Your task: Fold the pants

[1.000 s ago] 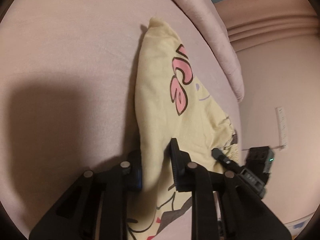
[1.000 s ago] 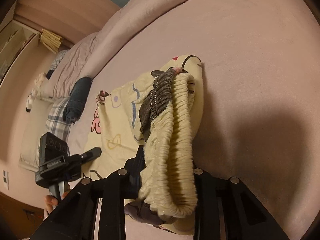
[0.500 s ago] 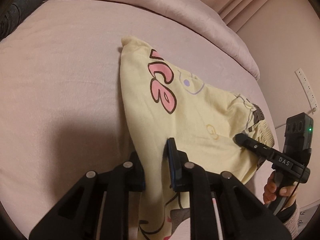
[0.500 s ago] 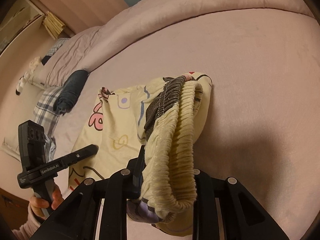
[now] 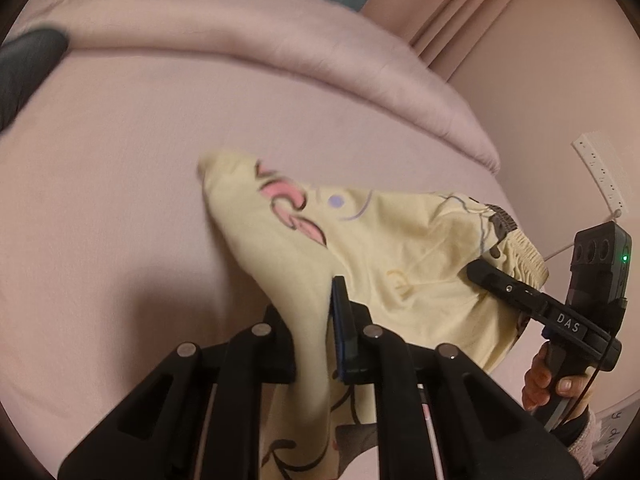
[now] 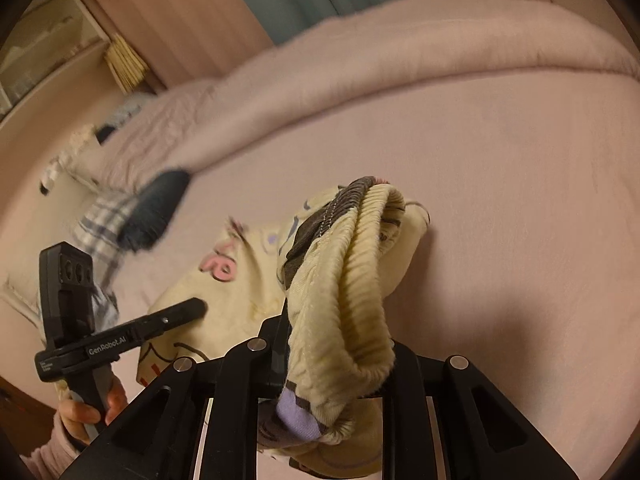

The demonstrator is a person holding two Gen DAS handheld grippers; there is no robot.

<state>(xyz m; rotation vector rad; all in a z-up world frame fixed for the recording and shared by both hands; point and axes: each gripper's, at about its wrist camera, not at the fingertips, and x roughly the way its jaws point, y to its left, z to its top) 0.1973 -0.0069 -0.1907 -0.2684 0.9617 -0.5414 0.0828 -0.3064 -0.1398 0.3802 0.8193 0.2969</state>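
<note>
The pale yellow cartoon-print pants (image 5: 384, 240) hang between both grippers above the pink bed. My left gripper (image 5: 316, 320) is shut on the leg-end fabric, which drapes down between the fingers. My right gripper (image 6: 336, 344) is shut on the bunched elastic waistband (image 6: 348, 276), which folds over the fingers and hides the right one. The far fold of the pants (image 5: 224, 172) trails toward the bed. Each gripper shows in the other's view: the right one (image 5: 492, 276) and the left one (image 6: 188, 308).
The pink bed sheet (image 5: 120, 160) lies below, with a rolled pink duvet (image 6: 400, 52) along the far side. A dark garment (image 6: 156, 208) and plaid cloth (image 6: 100, 228) lie at the pillow end. A wall with a power strip (image 5: 600, 172) stands to the right.
Both grippers have risen and tilted up, lifting the pants off the bed. More of the room and duvet shows. Both grips are unchanged.
</note>
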